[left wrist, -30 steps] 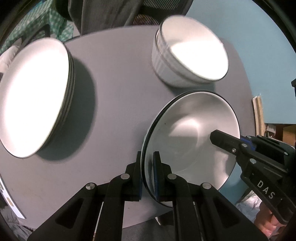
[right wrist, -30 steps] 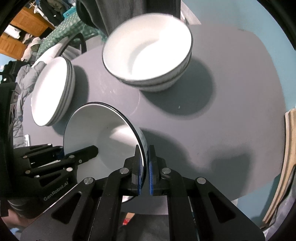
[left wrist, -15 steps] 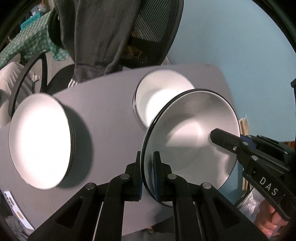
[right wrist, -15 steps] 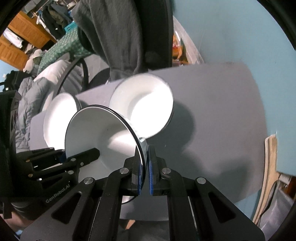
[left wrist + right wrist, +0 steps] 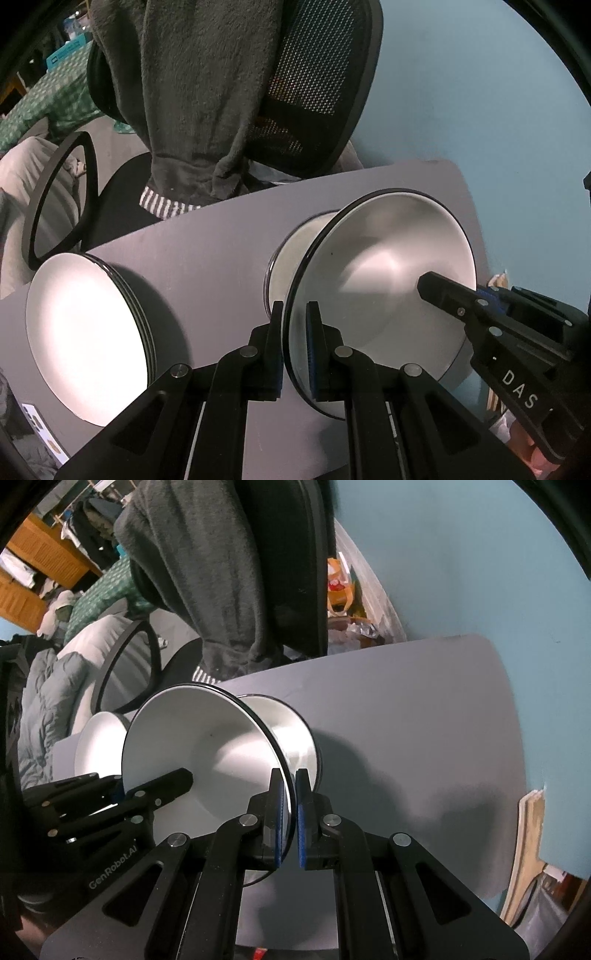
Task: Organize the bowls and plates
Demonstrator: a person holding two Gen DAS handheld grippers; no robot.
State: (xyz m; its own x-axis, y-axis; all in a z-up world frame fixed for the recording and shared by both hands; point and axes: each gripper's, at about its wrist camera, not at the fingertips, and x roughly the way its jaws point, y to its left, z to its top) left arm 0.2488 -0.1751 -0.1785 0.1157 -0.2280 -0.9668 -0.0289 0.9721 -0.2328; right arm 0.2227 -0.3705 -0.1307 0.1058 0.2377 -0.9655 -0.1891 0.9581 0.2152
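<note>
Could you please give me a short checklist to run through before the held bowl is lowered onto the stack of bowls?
1. Left gripper clamped on the held bowl: ok, its jaws pinch the near rim.
2. Right gripper clamped on the opposite rim: ok.
3. Held bowl level: not ok, it is tilted steeply, its opening facing sideways.
4. Held bowl lined up over the bowl stack: cannot tell, the stack sits just behind it and is mostly hidden.
5. Stack of plates out of the path: ok, it sits well apart to the left on the table.
6. Bowl stack's rim free of anything: cannot tell.
</note>
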